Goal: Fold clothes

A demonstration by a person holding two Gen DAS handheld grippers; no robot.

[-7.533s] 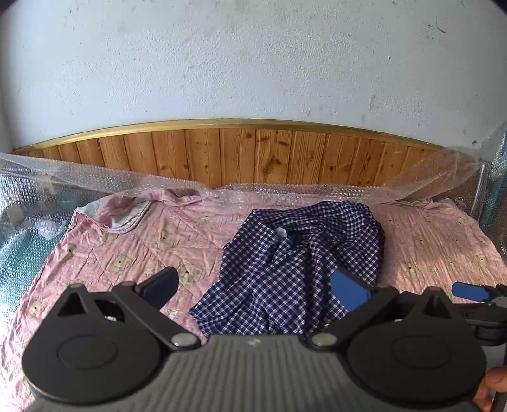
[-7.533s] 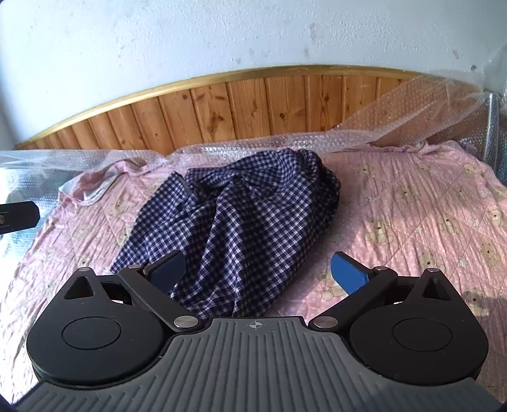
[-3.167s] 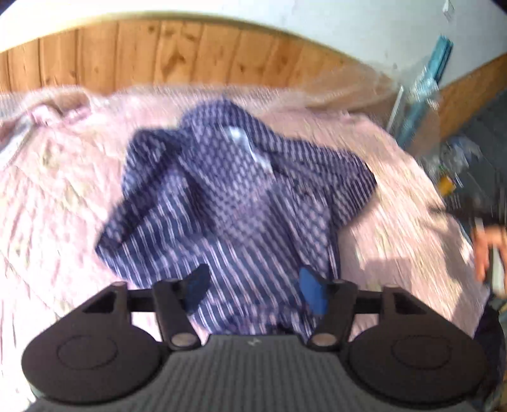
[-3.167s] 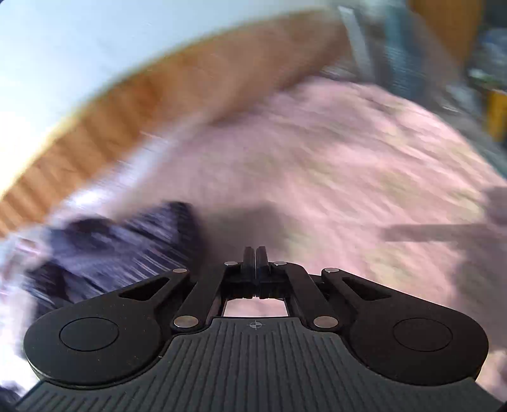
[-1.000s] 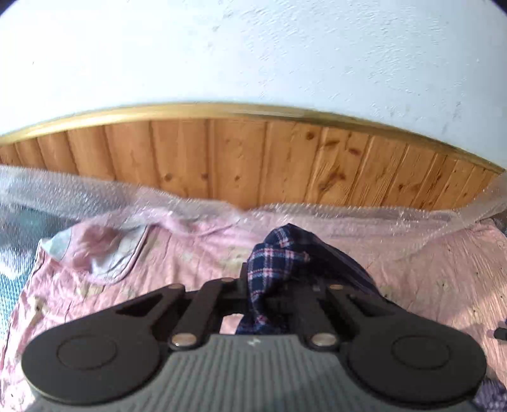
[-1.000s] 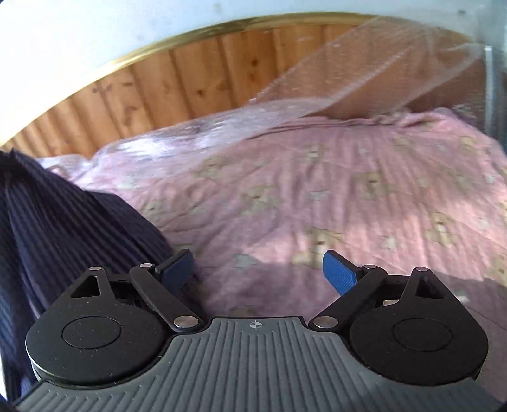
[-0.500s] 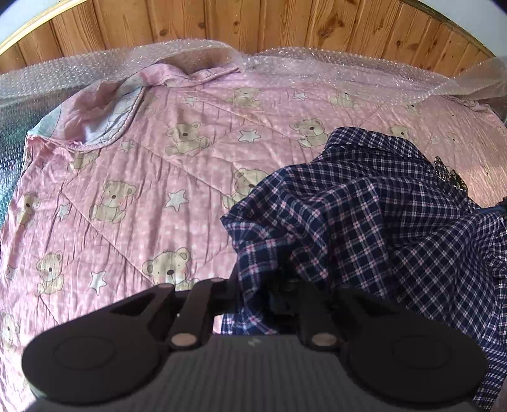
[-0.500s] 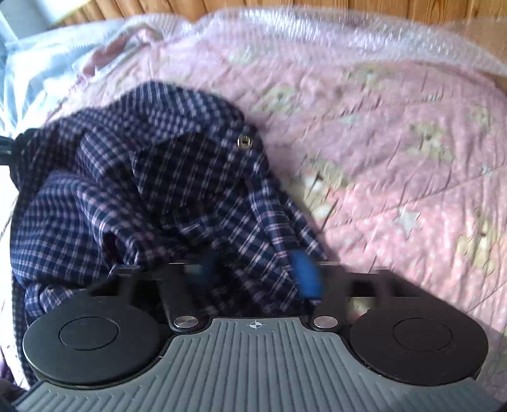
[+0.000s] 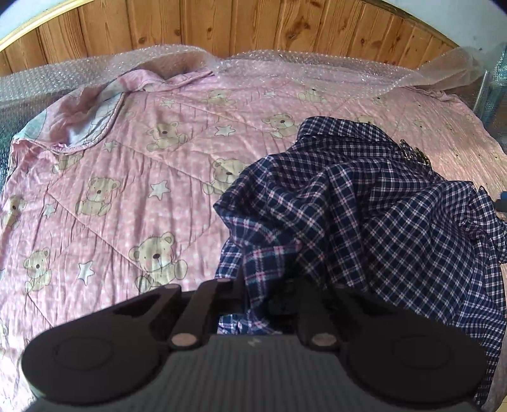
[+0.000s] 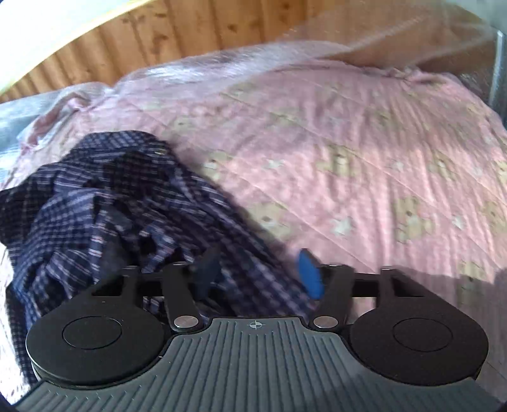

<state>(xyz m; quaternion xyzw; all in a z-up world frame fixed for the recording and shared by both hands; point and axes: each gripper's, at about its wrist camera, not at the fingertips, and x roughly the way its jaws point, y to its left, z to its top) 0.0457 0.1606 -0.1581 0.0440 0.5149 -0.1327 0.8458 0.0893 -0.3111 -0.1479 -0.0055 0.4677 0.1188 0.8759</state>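
Observation:
A navy plaid shirt [image 9: 364,215] lies crumpled on the pink bear-print quilt [image 9: 126,190]. My left gripper [image 9: 256,294] is shut on a fold of the shirt's near edge; the cloth hides its fingertips. In the right wrist view the shirt [image 10: 104,206] is heaped at the left. My right gripper [image 10: 256,272] is open, its blue pads [image 10: 309,274] apart over the shirt's right edge, holding nothing.
A wooden headboard [image 9: 253,28] runs along the back, with bubble wrap [image 9: 348,66] draped along the quilt's far edge. A folded-back corner of bedding [image 9: 79,117] lies at the far left. Bare quilt [image 10: 380,158] stretches to the right of the shirt.
Both grippers have come down from headboard height toward the bed. The left stays shut on the shirt, now spread lower on the quilt. The right has shifted right, pads still apart.

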